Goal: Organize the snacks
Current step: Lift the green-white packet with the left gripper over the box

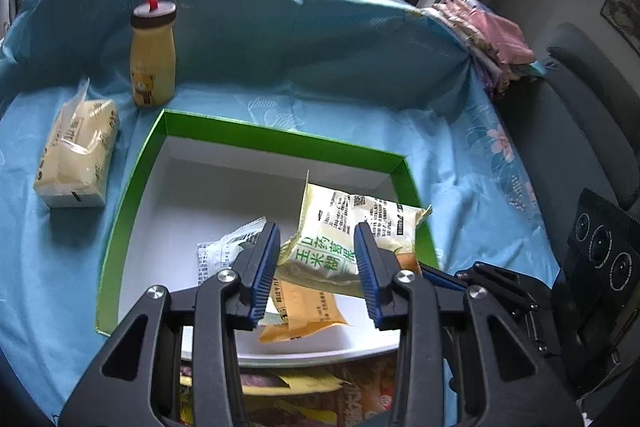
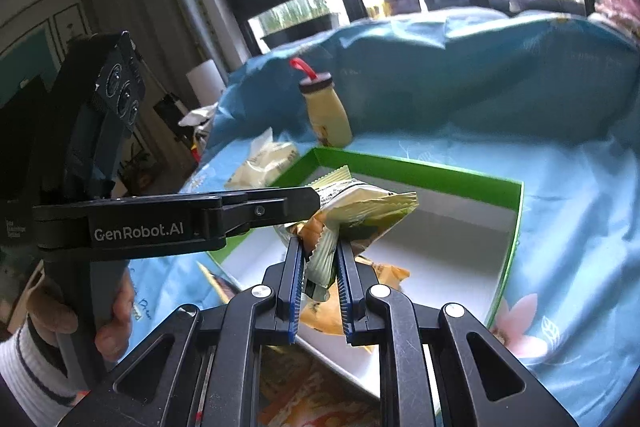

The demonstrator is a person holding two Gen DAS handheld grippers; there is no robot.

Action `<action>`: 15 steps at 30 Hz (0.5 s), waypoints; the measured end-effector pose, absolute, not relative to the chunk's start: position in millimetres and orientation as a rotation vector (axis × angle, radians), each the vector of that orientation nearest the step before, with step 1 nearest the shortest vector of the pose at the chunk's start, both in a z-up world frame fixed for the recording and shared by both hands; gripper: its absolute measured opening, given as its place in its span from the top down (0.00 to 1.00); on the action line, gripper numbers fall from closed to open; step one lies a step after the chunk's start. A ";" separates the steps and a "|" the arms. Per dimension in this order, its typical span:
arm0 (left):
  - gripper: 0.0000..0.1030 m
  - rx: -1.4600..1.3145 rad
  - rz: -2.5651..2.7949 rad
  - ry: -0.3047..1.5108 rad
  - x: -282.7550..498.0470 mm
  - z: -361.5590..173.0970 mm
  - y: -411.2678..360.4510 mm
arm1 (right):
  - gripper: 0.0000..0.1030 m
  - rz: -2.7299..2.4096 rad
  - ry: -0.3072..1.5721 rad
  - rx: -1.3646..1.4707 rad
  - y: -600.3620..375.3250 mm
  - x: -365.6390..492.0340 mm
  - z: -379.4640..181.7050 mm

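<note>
In your left wrist view, a soft pack of tissues (image 1: 76, 155) lies at nine o'clock on the blue cloth (image 1: 248, 39). Just right of it, at eleven o'clock, a yellow bottle (image 1: 153, 63) with a brown cap and a red loop stands upright. The green-walled box (image 1: 280, 137) fills the middle. On its white floor lie a white packet (image 1: 224, 251) and, at six o'clock, an orange packet (image 1: 308, 311).

Your left claw (image 1: 316, 239) has its blue pads apart, with the pale green-and-yellow snack packet (image 1: 360, 223) between them, above the box floor. You cannot tell from either view whether those pads actually press on it. At two o'clock, a stack of folded cloths (image 1: 492, 43) sits on the raised edge of the cloth.

In your right wrist view, your left hand (image 2: 116, 323) grips the left claw's handle at eight o'clock. That claw reaches across to touch the packet at the centre. Your right claw (image 2: 320, 247) is clamped on the packet's crumpled end, holding it over the near corner of the box.
</note>
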State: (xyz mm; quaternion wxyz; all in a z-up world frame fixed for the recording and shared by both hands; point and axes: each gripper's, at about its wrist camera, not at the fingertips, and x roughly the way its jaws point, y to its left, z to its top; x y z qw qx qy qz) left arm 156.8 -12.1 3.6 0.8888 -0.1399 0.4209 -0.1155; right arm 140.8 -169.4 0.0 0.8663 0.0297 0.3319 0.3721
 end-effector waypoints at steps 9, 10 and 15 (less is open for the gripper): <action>0.64 -0.277 -0.220 0.945 173.9 -27.0 -14.3 | 0.83 0.766 0.785 0.088 -168.6 160.0 -32.3; 0.64 -0.274 -0.217 0.947 174.7 -28.6 -14.1 | 0.83 0.764 0.792 0.089 -167.9 161.4 -34.3; 0.64 -0.266 -0.209 0.961 178.2 -34.8 -13.5 | 0.83 0.761 0.813 0.089 -165.7 165.0 -40.7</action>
